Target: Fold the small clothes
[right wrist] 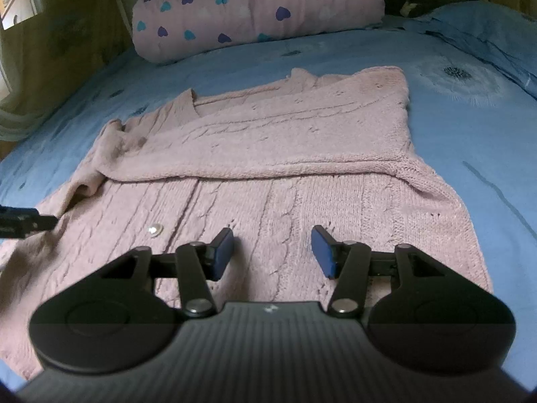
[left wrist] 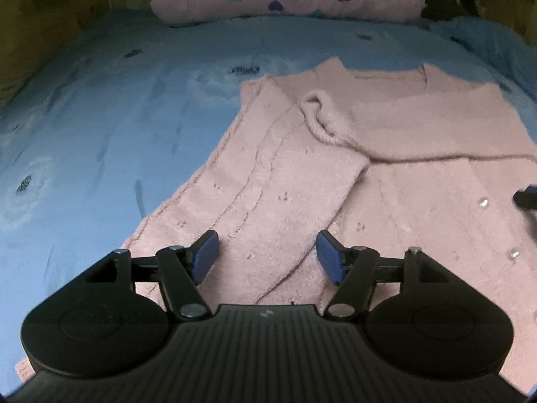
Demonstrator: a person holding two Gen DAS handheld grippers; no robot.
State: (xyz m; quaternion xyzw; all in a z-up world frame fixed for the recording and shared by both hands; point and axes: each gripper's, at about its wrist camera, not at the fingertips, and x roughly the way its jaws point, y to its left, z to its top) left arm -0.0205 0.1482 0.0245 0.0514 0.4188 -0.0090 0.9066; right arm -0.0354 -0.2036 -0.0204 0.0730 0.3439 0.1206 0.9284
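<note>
Left wrist view: the bed [left wrist: 100, 127] carries a pink cardigan [left wrist: 419, 127] laid flat near its middle, both sleeves [left wrist: 275, 174] already crossed over the front. Left gripper [left wrist: 265, 255] and right gripper [right wrist: 272, 252] hover above the hem, jaws spread, holding nothing. A shallow pinch would likely lift one knit layer, spilling the sleeves; buttons [right wrist: 155, 229] may snag.
</note>
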